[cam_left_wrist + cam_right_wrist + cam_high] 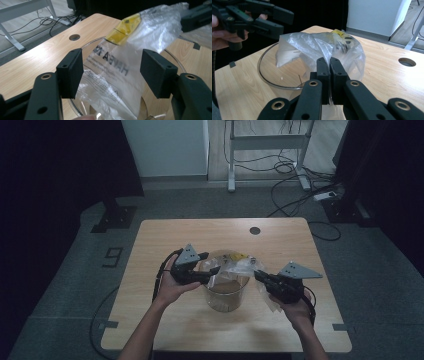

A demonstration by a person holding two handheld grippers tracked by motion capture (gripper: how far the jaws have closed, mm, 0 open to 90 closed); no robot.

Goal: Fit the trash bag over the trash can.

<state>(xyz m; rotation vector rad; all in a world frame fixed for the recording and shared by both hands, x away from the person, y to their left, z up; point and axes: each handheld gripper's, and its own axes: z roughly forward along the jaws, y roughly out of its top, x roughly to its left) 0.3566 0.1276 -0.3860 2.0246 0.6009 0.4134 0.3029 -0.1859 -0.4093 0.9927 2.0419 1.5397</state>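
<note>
plastic bag (239, 270) hangs over the glass beaker (225, 295), pinched by the right gripper (328, 65); left gripper (112, 72) gapes beside it. a tug could tip the beaker.

A dim room is shown: grey floor (65, 285), white cabinet (165, 147), desk frame (267, 142), and cables (295, 190) beyond.

Dim high view, brighter close-ups
</note>
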